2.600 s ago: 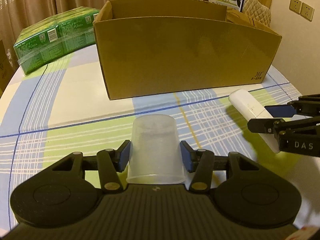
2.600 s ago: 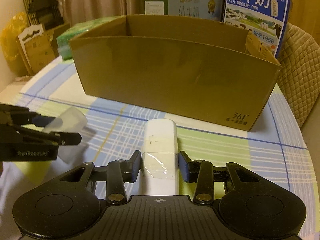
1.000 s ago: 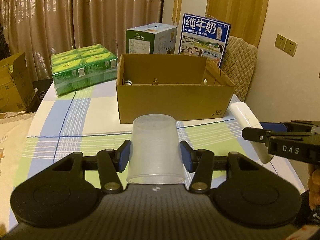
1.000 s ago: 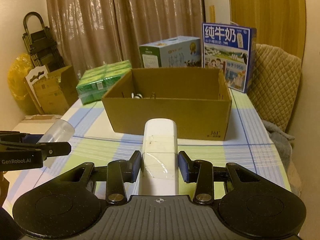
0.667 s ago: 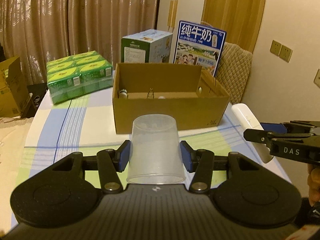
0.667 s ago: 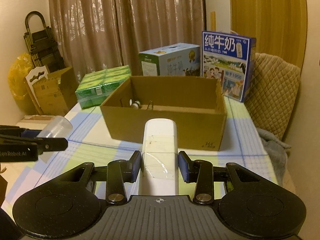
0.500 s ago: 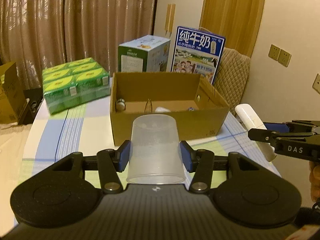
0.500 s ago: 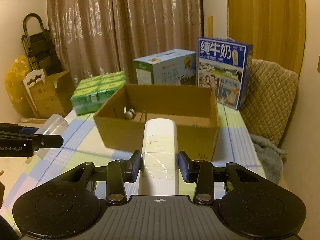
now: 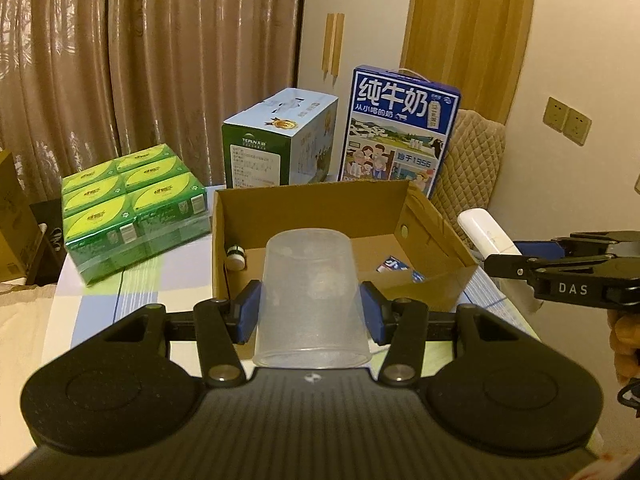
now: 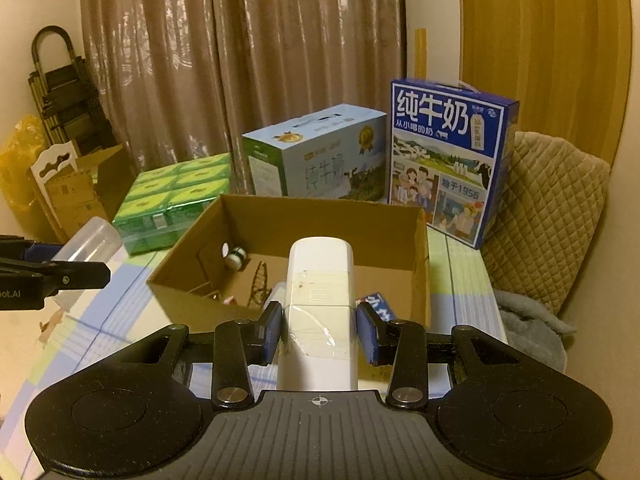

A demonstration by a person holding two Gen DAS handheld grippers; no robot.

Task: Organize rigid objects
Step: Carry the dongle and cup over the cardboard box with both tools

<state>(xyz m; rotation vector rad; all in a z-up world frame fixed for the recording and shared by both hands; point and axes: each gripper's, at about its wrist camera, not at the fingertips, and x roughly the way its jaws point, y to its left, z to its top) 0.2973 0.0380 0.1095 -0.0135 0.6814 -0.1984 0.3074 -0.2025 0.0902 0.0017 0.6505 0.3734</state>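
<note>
the clear plastic cup (image 9: 310, 300) is sitting upside down between the blue pads of the left gripper (image 9: 310, 312), jaws clamping its sides, hanging near the open cardboard box (image 9: 436, 280). the right gripper (image 10: 320, 334) is pinching a white remote (image 10: 320, 280) just above the box's near wall. small items are lying inside the box; a blue milk carton (image 10: 450, 164) is standing beyond, and a green pack (image 9: 132, 208) is sitting far left.
</note>
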